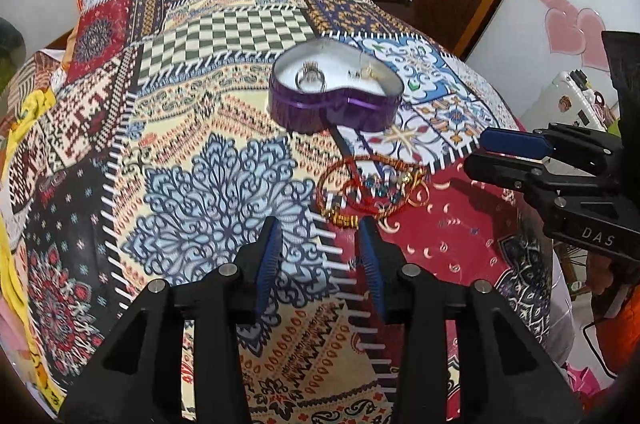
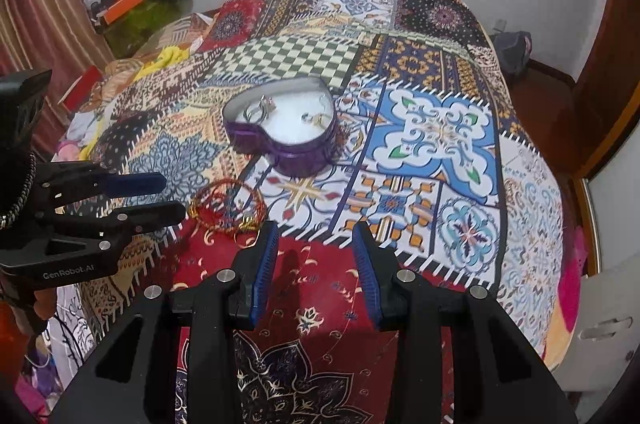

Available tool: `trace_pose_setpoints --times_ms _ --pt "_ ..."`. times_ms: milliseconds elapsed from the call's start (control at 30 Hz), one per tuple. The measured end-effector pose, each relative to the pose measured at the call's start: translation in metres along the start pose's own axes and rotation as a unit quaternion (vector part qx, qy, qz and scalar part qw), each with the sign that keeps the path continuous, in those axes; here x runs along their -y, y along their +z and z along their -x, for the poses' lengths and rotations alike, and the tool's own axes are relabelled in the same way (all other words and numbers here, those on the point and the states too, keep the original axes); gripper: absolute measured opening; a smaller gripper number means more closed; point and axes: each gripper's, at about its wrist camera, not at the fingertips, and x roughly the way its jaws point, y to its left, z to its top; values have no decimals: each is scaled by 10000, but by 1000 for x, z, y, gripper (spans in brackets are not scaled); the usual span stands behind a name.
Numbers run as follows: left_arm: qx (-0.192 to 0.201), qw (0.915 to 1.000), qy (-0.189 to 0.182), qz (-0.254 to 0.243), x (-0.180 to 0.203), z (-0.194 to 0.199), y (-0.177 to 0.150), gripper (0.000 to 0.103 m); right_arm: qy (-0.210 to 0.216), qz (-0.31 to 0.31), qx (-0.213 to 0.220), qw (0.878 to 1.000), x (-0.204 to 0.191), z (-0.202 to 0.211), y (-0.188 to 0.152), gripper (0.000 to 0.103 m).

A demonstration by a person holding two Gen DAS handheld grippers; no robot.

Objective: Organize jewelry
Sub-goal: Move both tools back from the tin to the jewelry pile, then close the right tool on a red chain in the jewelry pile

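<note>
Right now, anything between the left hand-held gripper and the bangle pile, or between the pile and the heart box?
Nothing visible. The left hand-held gripper is open just short of the bangle pile, with bare bedspread between. From pile to the open purple heart box, only flat cloth. The right hand-held gripper is off to the side.

Left gripper (image 1: 320,224) and right gripper (image 2: 316,228) side by side, fingers (image 1: 269,244) parted, both empty.
</note>
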Motion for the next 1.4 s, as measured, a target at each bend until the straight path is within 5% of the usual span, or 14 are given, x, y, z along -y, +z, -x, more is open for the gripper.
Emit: trace_pose_setpoints --times_ms 933,1033,1400 --pt "264 9991 -288 137 1 -7 2 35 171 196 -131 9996 -25 -35 11 34" --pt "304 9990 -251 199 -5 -2 2 36 174 295 -161 9993 -29 -38 12 20" --pt "338 9990 -142 251 -10 7 -3 35 -22 585 -65 9983 -38 -39 14 7"
